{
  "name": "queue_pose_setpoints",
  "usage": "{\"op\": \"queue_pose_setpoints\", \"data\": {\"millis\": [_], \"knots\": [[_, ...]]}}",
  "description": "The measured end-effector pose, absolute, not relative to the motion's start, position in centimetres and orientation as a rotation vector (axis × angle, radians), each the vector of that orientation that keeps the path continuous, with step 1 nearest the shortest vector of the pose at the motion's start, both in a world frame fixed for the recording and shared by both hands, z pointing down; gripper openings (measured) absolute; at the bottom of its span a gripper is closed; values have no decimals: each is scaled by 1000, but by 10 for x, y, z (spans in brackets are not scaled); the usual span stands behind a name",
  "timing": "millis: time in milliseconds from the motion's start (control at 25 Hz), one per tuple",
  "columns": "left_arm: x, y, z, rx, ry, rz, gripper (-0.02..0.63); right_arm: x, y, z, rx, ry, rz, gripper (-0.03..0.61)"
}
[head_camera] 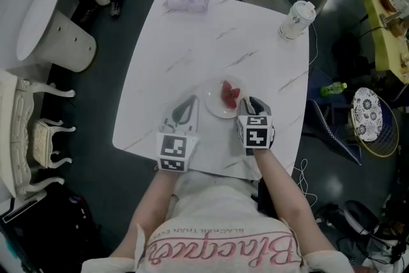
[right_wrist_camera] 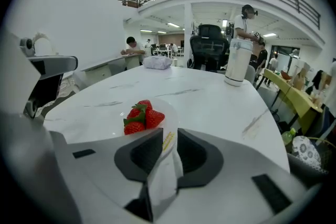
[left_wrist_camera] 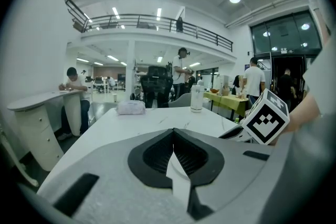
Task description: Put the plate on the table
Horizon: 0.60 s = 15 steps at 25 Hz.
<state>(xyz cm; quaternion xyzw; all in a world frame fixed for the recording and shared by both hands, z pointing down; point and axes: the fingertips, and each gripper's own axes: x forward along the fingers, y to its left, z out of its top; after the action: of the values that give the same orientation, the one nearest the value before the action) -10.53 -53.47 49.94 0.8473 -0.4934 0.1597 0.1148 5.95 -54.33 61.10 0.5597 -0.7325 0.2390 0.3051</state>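
The person wears a white short-sleeved T-shirt [head_camera: 223, 227] with pink script lettering across it. The left gripper [head_camera: 189, 103] and right gripper [head_camera: 254, 103] are grey with black ribbed pads [left_wrist_camera: 155, 157], each topped by a black-and-white marker cube [head_camera: 174, 151]

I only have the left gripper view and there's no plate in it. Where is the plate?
Observer: The plate is at the table's near side, just right of the left gripper.
Operator: Is the right gripper on it?
Observer: Yes, the right gripper is closed on the rim nearest the person.
Operator: Anything on the plate?
Observer: Strawberries, piled near its middle.
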Motion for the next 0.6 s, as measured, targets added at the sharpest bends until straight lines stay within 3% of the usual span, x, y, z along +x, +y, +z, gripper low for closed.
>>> {"op": "queue_pose_setpoints", "data": {"millis": [600], "knots": [[-83,-493,452,2555,-1496,378,5,60,-499,501,1533,-2195,487,34]]}}
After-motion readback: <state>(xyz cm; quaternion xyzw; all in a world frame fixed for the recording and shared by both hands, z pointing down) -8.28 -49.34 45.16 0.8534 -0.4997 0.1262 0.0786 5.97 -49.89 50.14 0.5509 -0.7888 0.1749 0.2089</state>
